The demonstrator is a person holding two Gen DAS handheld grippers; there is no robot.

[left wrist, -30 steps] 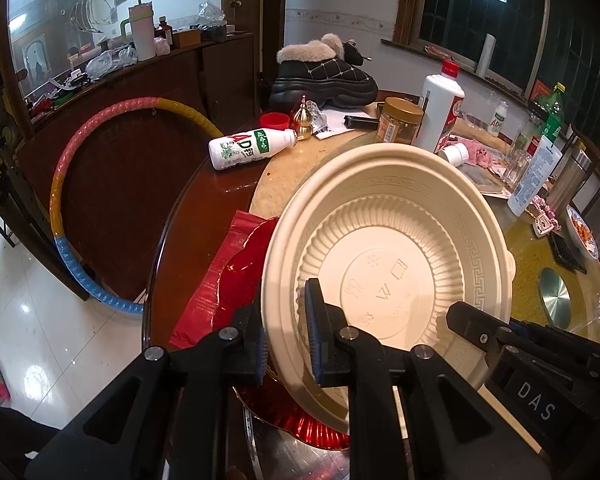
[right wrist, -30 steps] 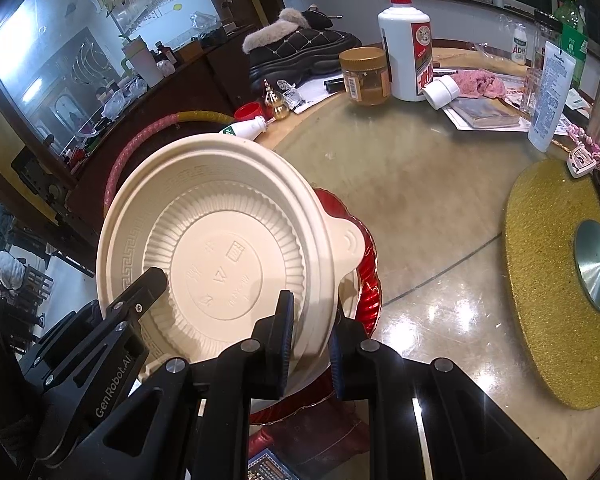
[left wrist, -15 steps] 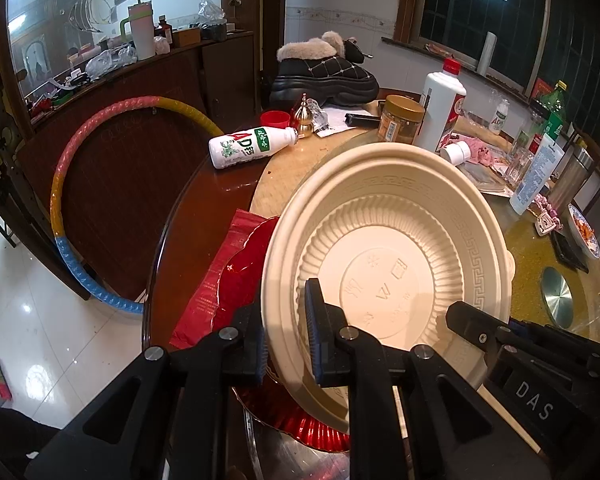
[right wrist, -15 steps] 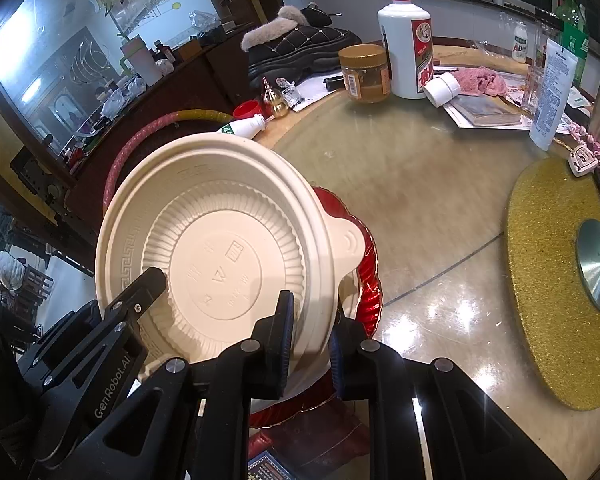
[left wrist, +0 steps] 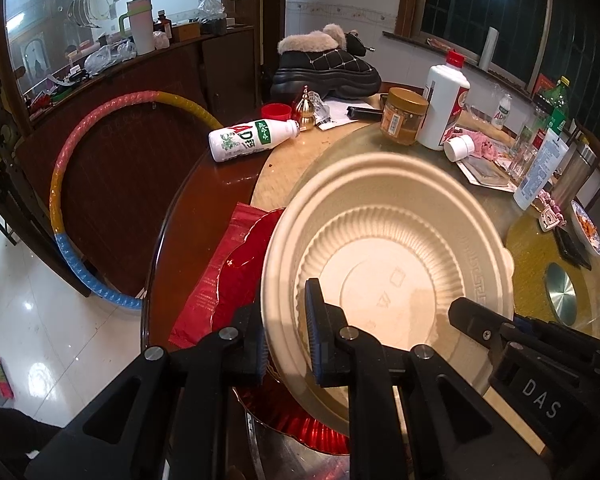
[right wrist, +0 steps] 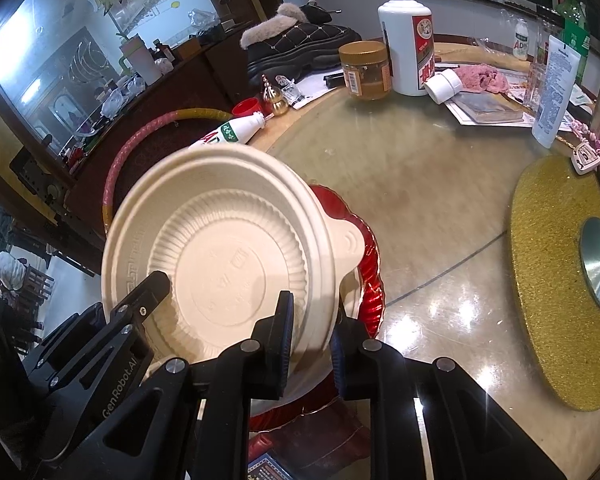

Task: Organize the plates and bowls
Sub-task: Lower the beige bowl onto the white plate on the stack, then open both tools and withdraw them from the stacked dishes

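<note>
A round glossy counter (right wrist: 440, 208) stood in a cluttered dining room. One beige ribbed disposable bowl (left wrist: 388, 256), rim clamped by left claw (left wrist: 286, 340) and right claw (right wrist: 310, 336), was above one red plate (right wrist: 370, 280).

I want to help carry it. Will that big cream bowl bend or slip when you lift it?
The bowl looks like thin moulded plastic, so it is probably light and may flex a little. Each gripper, left and right, pinches only its rim, so it could tilt. Its ribbed wall may help stiffen it.
</note>
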